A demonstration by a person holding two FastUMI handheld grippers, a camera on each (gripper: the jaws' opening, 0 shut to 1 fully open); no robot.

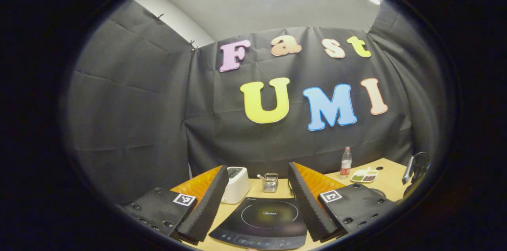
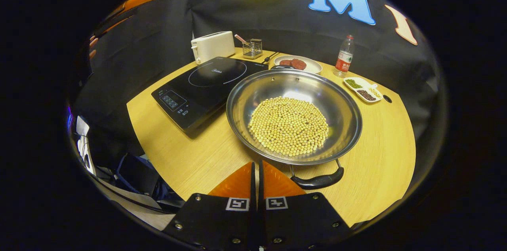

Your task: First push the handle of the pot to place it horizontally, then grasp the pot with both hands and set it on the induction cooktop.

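The pot (image 2: 294,114) is sitting at the centre of the right gripper view, on the desk (image 2: 190,156) just right of the cooktop (image 2: 206,84), its left rim appearing to overlap the cooktop's edge. It is holding a flat heap of beans (image 2: 288,125). Its near handle (image 2: 317,181) is lying at the lower right of the rim, skewed to the right of the right gripper (image 2: 257,175), whose 2 fingers are pressed together with nothing between them, tips just short of the rim. A second handle (image 2: 282,67) is showing at the far rim.

In the left gripper view, the left gripper (image 1: 259,203) is hanging above the cooktop (image 1: 263,221) with its 2 fingers spread wide and empty, well away from the pot.

Judging from this, the handle push is the step in hand. The closed tips are sitting left of the handle, so a straight push could strike the rim instead and slide the whole pot. A hard shove could jolt beans over the shallow wall. Spinning the pot could knock the plate (image 2: 313,65) behind it, or the divided dish (image 2: 362,88) and bottle (image 2: 344,59) at the upper right. Later, an uneven 2-handed lift would be tipping the load toward 1 side. The toaster (image 2: 212,45) and wire holder (image 2: 252,48) at the upper left are standing behind the cooktop, out of the way.
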